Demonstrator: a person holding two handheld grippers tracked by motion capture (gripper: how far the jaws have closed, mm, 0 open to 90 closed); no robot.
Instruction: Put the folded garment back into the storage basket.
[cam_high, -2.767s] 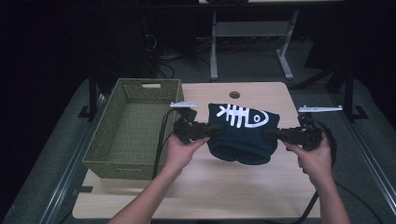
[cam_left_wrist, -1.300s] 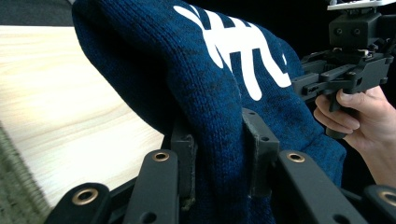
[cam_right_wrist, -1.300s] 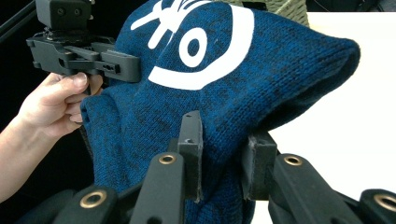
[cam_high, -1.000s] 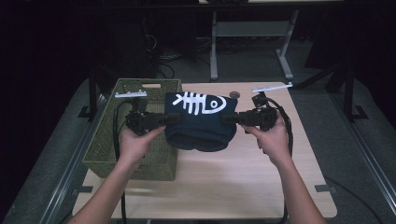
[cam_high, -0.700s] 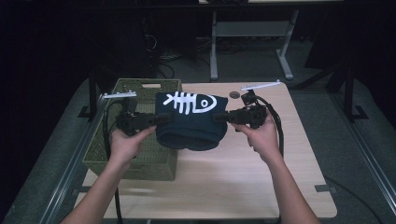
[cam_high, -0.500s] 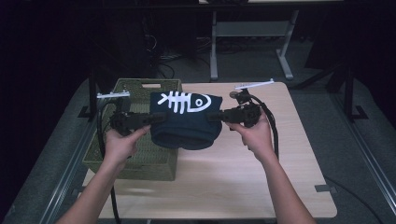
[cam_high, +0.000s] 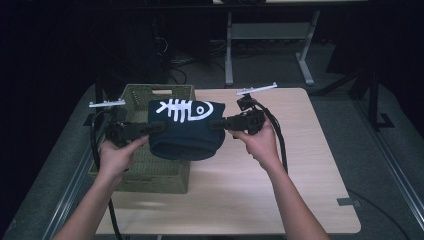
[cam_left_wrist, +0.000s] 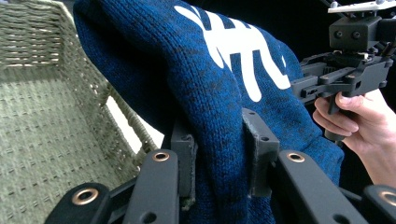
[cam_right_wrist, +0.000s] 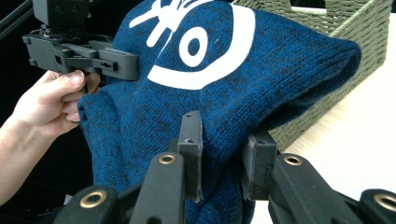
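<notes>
Above the right rim of the green woven basket, a folded blue knitted sweater with a white fishbone print hangs. The left gripper and right gripper each clench one side edge. Bare wooden tabletop lies open to the right.

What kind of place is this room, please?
Probably a lab or recording workshop, not a home: a bare light wooden table on dark carpet, a grey metal bench frame behind, and cabled black hand-held grippers, left and right.

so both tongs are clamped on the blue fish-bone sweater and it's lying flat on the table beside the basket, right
Not quite. Both the left tongs and the right tongs are clamped on the blue sweater, but it is held up in the air, partly over the green basket, as the high view shows.
</notes>
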